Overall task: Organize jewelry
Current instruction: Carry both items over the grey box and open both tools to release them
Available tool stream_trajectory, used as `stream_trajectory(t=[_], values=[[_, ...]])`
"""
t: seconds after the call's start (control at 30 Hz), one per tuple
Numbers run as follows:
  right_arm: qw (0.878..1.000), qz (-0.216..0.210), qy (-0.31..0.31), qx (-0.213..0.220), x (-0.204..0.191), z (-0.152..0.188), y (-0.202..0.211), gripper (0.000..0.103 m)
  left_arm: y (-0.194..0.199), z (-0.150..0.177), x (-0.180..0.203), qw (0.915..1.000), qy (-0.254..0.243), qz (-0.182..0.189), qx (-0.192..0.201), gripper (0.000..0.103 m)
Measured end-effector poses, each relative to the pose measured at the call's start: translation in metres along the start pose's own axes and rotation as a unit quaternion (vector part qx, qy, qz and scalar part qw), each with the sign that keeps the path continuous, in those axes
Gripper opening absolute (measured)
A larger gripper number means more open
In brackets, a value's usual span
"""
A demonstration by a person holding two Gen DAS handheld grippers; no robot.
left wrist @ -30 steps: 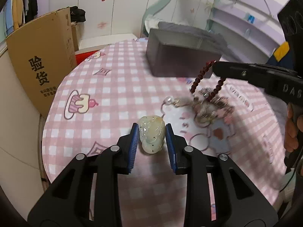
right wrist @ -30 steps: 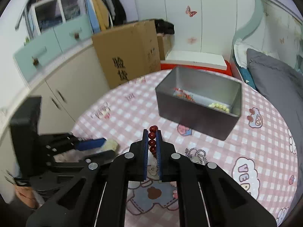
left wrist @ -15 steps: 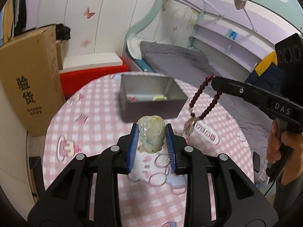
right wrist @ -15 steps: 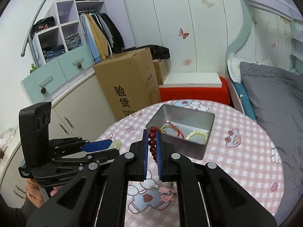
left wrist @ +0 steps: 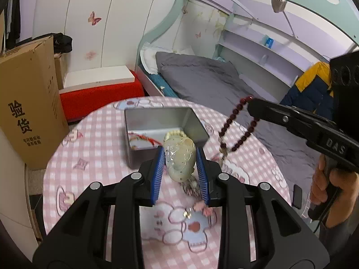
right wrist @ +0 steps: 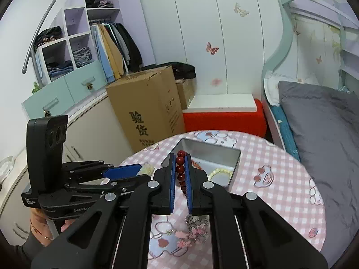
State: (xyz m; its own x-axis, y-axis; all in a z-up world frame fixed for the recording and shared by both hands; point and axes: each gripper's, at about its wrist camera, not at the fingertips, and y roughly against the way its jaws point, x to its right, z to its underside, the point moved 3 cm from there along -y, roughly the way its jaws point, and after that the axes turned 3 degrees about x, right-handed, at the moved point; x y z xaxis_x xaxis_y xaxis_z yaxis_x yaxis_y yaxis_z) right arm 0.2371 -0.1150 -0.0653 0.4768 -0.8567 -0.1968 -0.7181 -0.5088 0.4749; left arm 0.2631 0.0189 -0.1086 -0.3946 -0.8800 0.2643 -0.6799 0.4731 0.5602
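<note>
My left gripper (left wrist: 179,168) is shut on a pale green jade pendant (left wrist: 179,159), held above the round pink checked table (left wrist: 94,152). My right gripper (right wrist: 180,174) is shut on a dark red bead bracelet (right wrist: 180,169); in the left wrist view the bracelet (left wrist: 237,132) hangs from the right gripper's tip (left wrist: 252,107). An open grey metal box (left wrist: 161,123) stands on the table beyond both grippers, with a red cord and a pale bead bracelet (right wrist: 221,171) inside. A heap of silver and pink jewelry (right wrist: 193,228) lies on the table below the grippers.
A tall cardboard box (right wrist: 148,109) stands left of the table, a red and white bench (right wrist: 222,112) behind it, and a bed with a grey duvet (left wrist: 202,78) to the right. A person's hand (left wrist: 332,186) holds the right gripper's handle.
Both grippers have risen with their pieces still gripped. The table and metal box now sit lower and farther off, and the box's inside has come into view.
</note>
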Motion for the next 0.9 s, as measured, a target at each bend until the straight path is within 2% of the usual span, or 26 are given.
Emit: stream_trajectory(t=[0.3, 0.47, 0.8, 0.9], values=[[0.999, 0.006, 0.007, 0.031, 0.008, -0.036, -0.010, 0.006, -0.035, -0.034, -0.011, 0.9999, 0.007, 0.007, -0.012, 0.029], [0.999, 0.013, 0.012, 0.033, 0.014, -0.048, -0.030, 0.006, -0.068, -0.037, -0.023, 0.9991, 0.013, -0.003, -0.041, 0.029], [1.000, 0.017, -0.010, -0.019, 0.034, -0.019, -0.077, 0.006, -0.109, -0.017, -0.030, 0.9948, 0.019, -0.015, -0.099, 0.030], [0.999, 0.021, -0.014, -0.032, 0.038, -0.013, -0.084, 0.006, -0.110, -0.017, -0.032, 0.9945, 0.022, -0.016, -0.101, 0.030]])
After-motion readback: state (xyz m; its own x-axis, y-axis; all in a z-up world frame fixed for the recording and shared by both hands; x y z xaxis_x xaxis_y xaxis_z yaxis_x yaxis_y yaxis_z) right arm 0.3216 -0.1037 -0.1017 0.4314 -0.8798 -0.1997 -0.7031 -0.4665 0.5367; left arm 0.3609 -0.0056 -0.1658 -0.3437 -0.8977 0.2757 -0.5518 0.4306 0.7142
